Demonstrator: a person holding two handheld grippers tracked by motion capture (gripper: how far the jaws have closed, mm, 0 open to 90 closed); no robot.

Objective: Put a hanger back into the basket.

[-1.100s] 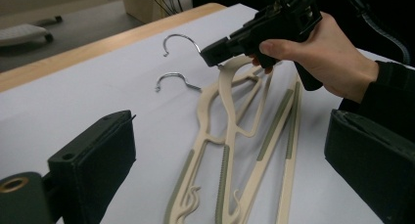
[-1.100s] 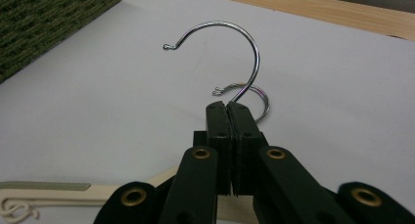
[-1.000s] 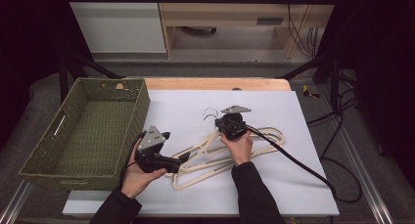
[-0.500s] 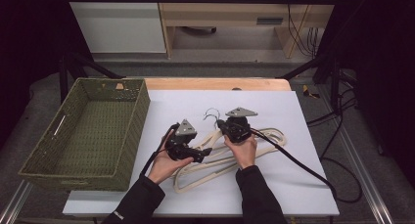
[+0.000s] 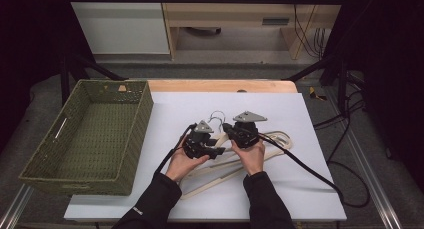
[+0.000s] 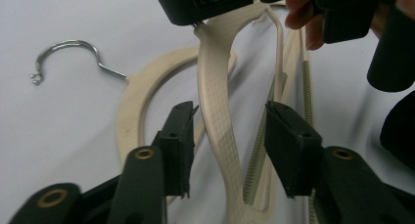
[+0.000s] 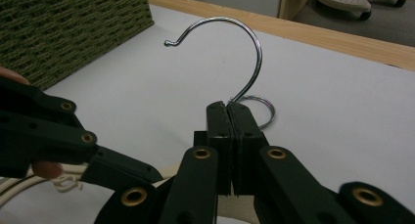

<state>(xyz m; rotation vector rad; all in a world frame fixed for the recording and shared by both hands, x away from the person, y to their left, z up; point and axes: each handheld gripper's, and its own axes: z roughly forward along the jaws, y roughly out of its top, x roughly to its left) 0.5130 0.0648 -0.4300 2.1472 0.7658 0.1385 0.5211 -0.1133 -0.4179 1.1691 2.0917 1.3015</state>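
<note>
The right hand-held gripper (image 7: 230,150) is clamped on the top hanger's (image 6: 220,136) neck below its metal hook (image 7: 230,53). The left hand-held gripper (image 6: 227,143), closing but not yet touching, straddles that cream arm (running toward twelve o'clock) above the tabletop (image 5: 310,119).

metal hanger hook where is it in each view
High view: metal hanger hook at table centre, just beyond the two hand-held grippers.
Left gripper view: upper left, lying on the white table.
Right gripper view: top centre, rising from the shut jaws.
Shared landmark: cream hangers.
</note>
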